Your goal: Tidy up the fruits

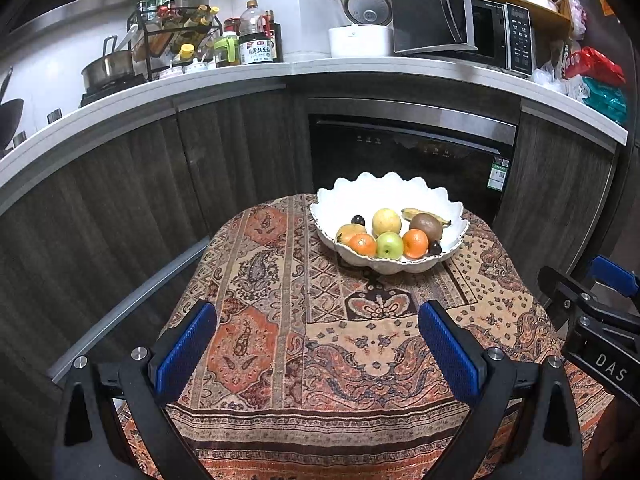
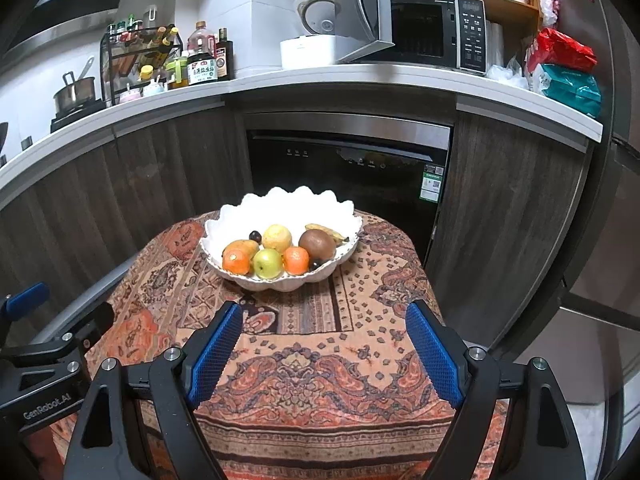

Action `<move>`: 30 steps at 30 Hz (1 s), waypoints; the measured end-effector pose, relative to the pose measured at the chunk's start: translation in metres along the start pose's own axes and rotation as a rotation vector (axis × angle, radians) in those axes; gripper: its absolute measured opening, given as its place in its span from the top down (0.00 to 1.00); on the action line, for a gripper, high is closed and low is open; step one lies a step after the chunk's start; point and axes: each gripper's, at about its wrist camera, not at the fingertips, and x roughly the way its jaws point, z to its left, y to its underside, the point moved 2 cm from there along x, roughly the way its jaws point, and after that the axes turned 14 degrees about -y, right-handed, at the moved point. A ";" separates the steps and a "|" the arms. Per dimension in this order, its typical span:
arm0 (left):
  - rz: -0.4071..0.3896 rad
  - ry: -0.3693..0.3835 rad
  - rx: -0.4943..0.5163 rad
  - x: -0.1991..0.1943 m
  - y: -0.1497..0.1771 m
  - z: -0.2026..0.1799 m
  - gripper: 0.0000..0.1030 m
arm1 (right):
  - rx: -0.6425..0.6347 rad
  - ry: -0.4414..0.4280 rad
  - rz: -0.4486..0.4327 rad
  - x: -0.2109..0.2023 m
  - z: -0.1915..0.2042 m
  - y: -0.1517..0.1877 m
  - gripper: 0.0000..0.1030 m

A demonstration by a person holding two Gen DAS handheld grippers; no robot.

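Observation:
A white scalloped bowl (image 1: 448, 204) stands at the far side of a small table under a patterned cloth (image 1: 344, 344). It holds two oranges (image 1: 363, 245), a green apple (image 1: 389, 245), a yellow round fruit (image 1: 386, 221), a kiwi (image 1: 425, 225), a mango (image 1: 349, 232), a banana (image 1: 424, 214) and dark plums. The bowl also shows in the right wrist view (image 2: 256, 208). My left gripper (image 1: 318, 344) is open and empty above the near cloth. My right gripper (image 2: 324, 344) is open and empty, level with the left one, which shows at the left edge (image 2: 48, 344).
Behind the table are dark wood cabinets and a built-in dishwasher (image 1: 408, 152). The white counter (image 1: 200, 80) carries bottles, a pot, a rice cooker (image 1: 362, 20) and a microwave (image 1: 480, 28) with its door open. A fridge (image 2: 616, 200) stands at the right.

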 end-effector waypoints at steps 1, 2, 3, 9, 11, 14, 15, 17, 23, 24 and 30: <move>0.001 0.001 0.001 0.000 0.001 0.000 0.00 | -0.001 0.001 -0.001 -0.001 0.000 0.000 0.18; 0.003 0.002 0.001 -0.001 0.002 0.000 0.00 | -0.003 0.003 -0.004 -0.002 0.000 0.000 0.18; 0.004 0.004 0.000 -0.001 0.002 0.000 0.00 | -0.004 0.003 -0.006 -0.003 0.001 0.000 0.18; -0.007 0.004 0.001 -0.005 0.002 -0.001 0.00 | 0.004 -0.007 -0.014 -0.006 -0.001 -0.001 0.18; -0.007 0.005 0.002 -0.005 0.002 -0.001 0.00 | 0.007 -0.008 -0.014 -0.005 -0.001 0.000 0.18; -0.006 0.004 0.003 -0.005 0.003 -0.002 0.00 | 0.011 -0.009 -0.015 -0.005 -0.002 0.000 0.18; -0.006 0.003 0.004 -0.005 0.003 -0.002 0.00 | 0.011 -0.009 -0.014 -0.005 -0.002 0.000 0.18; -0.005 0.004 0.004 -0.005 0.003 -0.002 0.00 | 0.013 -0.010 -0.012 -0.005 -0.002 0.000 0.18; -0.007 0.005 0.005 -0.005 0.004 -0.002 0.00 | 0.013 -0.011 -0.012 -0.006 -0.002 0.001 0.18; -0.006 0.005 0.004 -0.006 0.004 -0.002 0.00 | 0.013 -0.010 -0.013 -0.006 -0.001 0.002 0.18; -0.007 0.004 0.003 -0.006 0.004 -0.002 0.00 | 0.013 -0.010 -0.014 -0.006 -0.001 0.002 0.18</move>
